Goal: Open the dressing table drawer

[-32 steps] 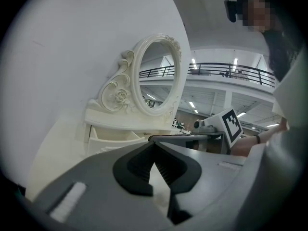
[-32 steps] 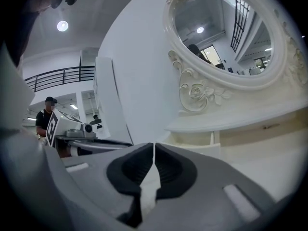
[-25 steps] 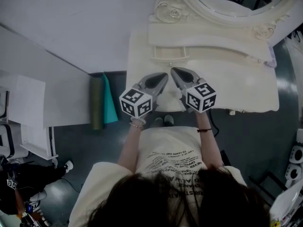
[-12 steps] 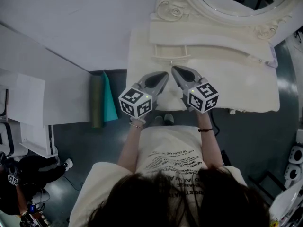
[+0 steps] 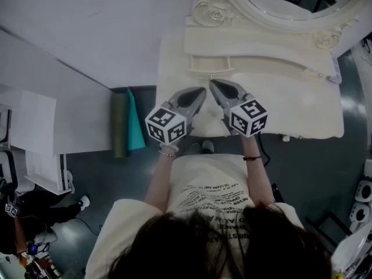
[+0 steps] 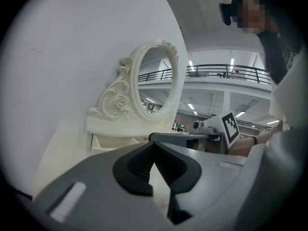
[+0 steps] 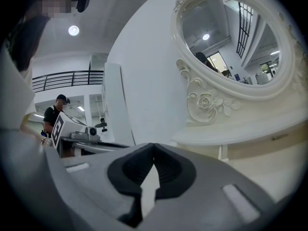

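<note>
A cream dressing table (image 5: 290, 106) with an ornate oval mirror (image 5: 279, 4) fills the top of the head view. Under the mirror shelf sits a small drawer-like front (image 5: 209, 67). Any drawer below the table's front edge is hidden by the top. My left gripper (image 5: 202, 92) and right gripper (image 5: 213, 86) hover side by side over the tabletop, with their tips angled together toward that small front. Both are shut and empty. The left gripper (image 6: 154, 146) points at the mirror base and shelf (image 6: 115, 126). The right gripper (image 7: 153, 147) points at the carved shelf (image 7: 240, 129).
A green and teal roll (image 5: 125, 124) stands on the dark floor left of the table. A white wall panel (image 5: 87, 34) runs along the left, with a white cabinet (image 5: 35, 144) beside it. A person (image 5: 23, 220) is at the lower left.
</note>
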The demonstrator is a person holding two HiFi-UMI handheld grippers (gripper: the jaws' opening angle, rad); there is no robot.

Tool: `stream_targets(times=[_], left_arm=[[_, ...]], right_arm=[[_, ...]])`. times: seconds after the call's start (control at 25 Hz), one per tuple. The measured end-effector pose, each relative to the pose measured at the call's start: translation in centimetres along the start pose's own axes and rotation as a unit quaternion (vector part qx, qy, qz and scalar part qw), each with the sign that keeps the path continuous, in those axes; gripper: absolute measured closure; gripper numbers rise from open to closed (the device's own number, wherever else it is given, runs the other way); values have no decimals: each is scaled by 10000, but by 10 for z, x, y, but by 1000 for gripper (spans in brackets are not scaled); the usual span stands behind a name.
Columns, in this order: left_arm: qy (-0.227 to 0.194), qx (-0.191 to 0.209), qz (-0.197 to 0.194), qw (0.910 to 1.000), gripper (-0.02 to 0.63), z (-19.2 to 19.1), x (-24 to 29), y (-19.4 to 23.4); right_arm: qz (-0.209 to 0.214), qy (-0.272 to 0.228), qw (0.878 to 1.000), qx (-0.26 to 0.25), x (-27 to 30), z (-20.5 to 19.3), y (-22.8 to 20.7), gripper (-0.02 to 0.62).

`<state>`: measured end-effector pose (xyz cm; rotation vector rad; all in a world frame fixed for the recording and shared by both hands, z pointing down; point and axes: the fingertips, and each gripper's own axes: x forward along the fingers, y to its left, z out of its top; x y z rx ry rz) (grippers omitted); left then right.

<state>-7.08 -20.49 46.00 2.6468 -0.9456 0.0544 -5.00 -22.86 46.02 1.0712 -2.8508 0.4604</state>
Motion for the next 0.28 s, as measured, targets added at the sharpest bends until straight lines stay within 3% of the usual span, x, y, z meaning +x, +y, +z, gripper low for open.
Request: stream_targets(times=[0.28], left_arm=[[17, 26, -14, 10000, 607, 2, 2, 3]], right_arm=[[41, -5, 10000, 6, 5, 1, 0, 592]])
